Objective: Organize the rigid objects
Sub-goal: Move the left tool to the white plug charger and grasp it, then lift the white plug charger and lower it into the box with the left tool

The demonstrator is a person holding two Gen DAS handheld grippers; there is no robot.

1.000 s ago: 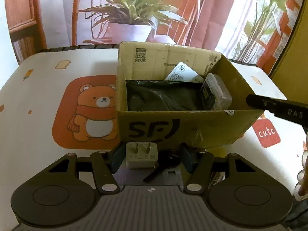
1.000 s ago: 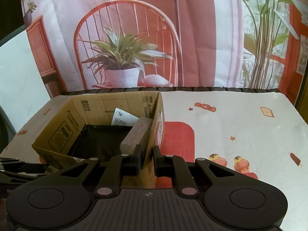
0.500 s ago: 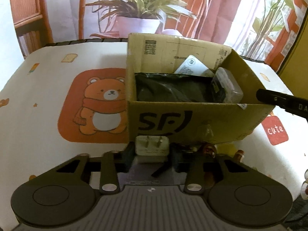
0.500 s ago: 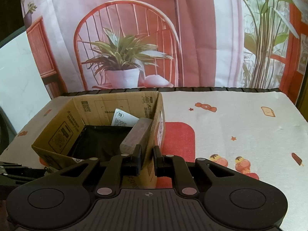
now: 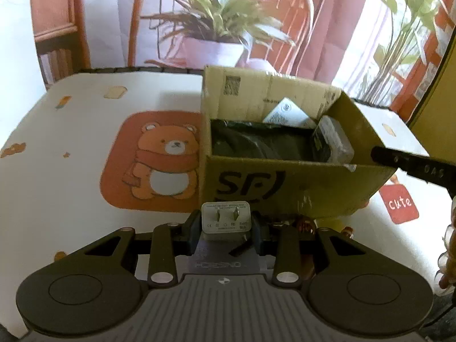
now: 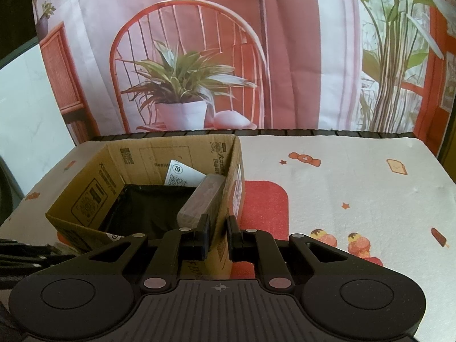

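My left gripper [image 5: 226, 228] is shut on a white two-prong plug charger [image 5: 226, 217], held prongs forward just in front of the cardboard box [image 5: 299, 182] marked SF. The box holds a black bag [image 5: 256, 142], a white card [image 5: 287, 114] and a wrapped dark block [image 5: 332, 139] leaning on its right wall. My right gripper [image 6: 219, 236] is shut on that right wall of the box [image 6: 94, 199], near its front corner. One of its fingers [image 5: 413, 166] shows in the left wrist view.
The table carries a white cloth with an orange bear print [image 5: 159, 165] left of the box. Small brown items [image 5: 305, 223] lie at the box's front foot. A beaded object [image 5: 447, 250] sits at the right edge. A backdrop stands behind the table.
The left jaws closed from wide apart onto the white charger and now grip it. The left view shifted slightly relative to the box. The right gripper has not moved.
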